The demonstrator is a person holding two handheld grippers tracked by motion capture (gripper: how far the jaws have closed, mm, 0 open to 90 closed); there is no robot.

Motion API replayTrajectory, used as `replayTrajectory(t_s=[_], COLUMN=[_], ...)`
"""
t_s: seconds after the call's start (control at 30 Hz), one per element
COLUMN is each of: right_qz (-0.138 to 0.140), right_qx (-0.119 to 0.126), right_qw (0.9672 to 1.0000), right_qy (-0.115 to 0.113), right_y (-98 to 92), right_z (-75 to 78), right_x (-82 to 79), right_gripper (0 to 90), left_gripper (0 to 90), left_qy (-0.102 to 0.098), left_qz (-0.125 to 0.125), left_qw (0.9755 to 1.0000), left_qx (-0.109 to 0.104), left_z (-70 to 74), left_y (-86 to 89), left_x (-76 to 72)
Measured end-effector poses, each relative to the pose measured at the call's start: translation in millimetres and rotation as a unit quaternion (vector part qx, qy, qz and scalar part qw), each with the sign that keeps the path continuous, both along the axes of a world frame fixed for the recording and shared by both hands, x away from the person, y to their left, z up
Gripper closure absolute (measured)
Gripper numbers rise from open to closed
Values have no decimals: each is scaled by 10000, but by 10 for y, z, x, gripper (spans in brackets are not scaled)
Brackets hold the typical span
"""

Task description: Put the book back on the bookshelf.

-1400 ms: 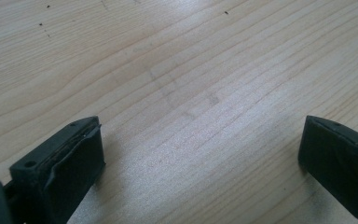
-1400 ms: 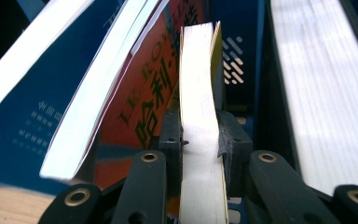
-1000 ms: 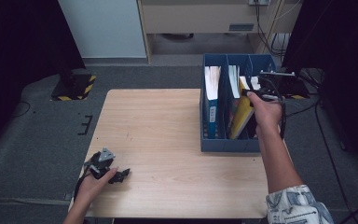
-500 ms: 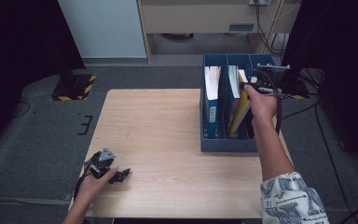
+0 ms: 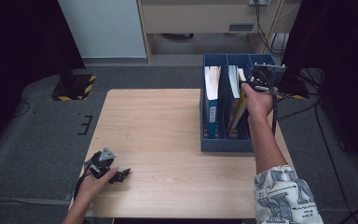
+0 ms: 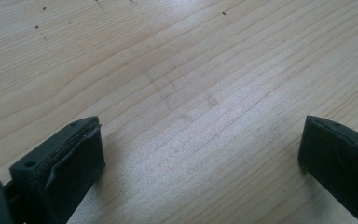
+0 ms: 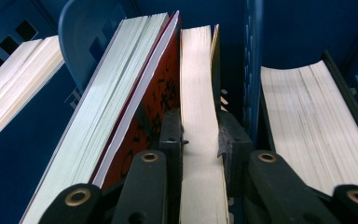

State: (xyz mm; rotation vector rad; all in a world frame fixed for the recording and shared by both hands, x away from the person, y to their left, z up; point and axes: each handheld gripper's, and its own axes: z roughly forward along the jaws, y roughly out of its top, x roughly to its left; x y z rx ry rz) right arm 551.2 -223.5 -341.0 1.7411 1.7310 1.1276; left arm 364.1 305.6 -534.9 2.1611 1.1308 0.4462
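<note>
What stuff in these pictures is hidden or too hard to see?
- Held book: in the right gripper view its cover and title are hidden; only the page edges show between the jaws of the right gripper.
- Red book: cover lettering partly blocked by the jaw and the pages beside it.
- Right gripper in the high view: its jaws sit inside the blue box, behind the hand.
- Spine labels in the high view: too small to read.
</note>
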Motion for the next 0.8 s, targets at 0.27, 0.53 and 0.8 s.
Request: replayTrajectory(t_s=[0.27,0.53,0.8], right_qz=[25,18,29], right_qx=[-115,-128,-90], right_qw=[9999,9999,9999], right_qy=[73,68,40], right_y=[27,37,30], right_z=[-55,-65,-72], right_x=[25,24,14], right_gripper=[749,748,741], left_gripper=[0,0,0], left_qy=[7,10,10], left_qz=[1,-1,-1], left_qw=[10000,10000,10000], left_qx=[8,10,11], left_z=[2,2,2], left_y=[0,-2,-5], left_x=[0,0,1])
